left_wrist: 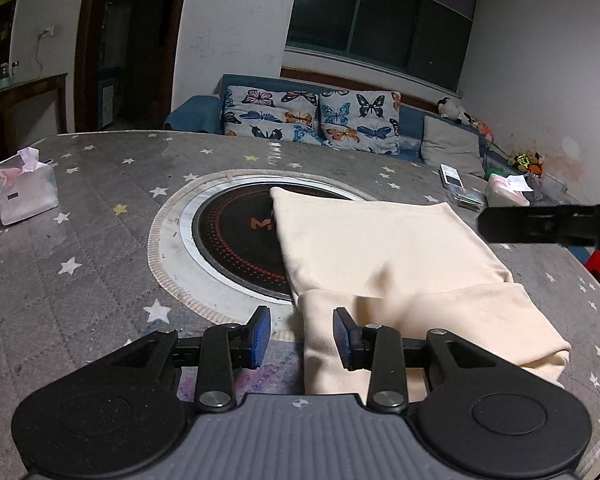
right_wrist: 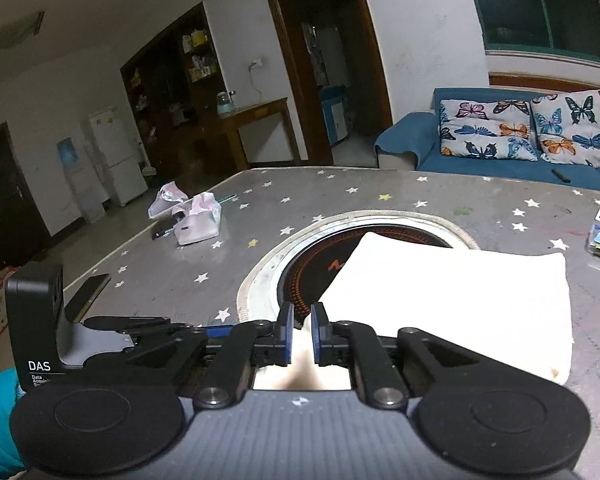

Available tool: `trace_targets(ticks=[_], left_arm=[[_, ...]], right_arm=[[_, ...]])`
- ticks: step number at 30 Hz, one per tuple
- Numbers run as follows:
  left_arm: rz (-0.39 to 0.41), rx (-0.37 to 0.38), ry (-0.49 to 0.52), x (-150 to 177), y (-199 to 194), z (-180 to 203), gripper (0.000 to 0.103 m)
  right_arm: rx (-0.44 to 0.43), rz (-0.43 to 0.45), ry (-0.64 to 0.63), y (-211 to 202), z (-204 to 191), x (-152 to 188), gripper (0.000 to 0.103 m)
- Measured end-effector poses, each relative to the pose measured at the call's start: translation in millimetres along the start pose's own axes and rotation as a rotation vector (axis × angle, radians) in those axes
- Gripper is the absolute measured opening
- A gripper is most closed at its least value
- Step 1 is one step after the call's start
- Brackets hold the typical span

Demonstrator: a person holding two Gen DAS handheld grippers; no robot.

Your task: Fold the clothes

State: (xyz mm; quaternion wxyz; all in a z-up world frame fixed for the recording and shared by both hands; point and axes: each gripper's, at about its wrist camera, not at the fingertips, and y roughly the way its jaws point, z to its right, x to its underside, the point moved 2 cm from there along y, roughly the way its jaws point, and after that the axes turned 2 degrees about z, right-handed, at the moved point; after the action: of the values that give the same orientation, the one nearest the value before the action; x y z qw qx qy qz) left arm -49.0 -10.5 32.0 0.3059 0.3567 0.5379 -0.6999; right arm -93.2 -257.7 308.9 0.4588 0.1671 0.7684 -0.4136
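- A cream cloth, folded, is laid on the star-patterned table, partly over the round black cooktop.
- The left gripper is held wide apart at the cloth's near left edge, nothing being gripped.
- The right gripper is drawn narrow, with a fold of the cloth pinched between its blue pads.
- A pink tissue pack is seen well apart, to the left.

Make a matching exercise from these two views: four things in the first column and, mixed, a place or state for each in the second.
1. left gripper
2. right gripper
3. cream garment
4. pink tissue pack

A. partly over the round cooktop
B. open, at the fabric's near left edge
C. on the starred cloth, far left
D. shut on cream fabric

Pairs: 1-B, 2-D, 3-A, 4-C
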Motion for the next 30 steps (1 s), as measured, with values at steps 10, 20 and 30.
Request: trace_targets(ticks=[10,20,30], left_arm=[[-0.004,0.079,0.064,0,4,28,0.035],[-0.052,0.114,0.118,7,23,53,0.034],[-0.061,0.082,0.103,7,24,43,0.034]], right_arm=[[0.205,-0.046,-0.023,-53,61,10,0.01],[0.25,-0.199,-0.019,-46,87,63,0.01],[0.296,-0.182,-0.063,-38,100,58,0.028]])
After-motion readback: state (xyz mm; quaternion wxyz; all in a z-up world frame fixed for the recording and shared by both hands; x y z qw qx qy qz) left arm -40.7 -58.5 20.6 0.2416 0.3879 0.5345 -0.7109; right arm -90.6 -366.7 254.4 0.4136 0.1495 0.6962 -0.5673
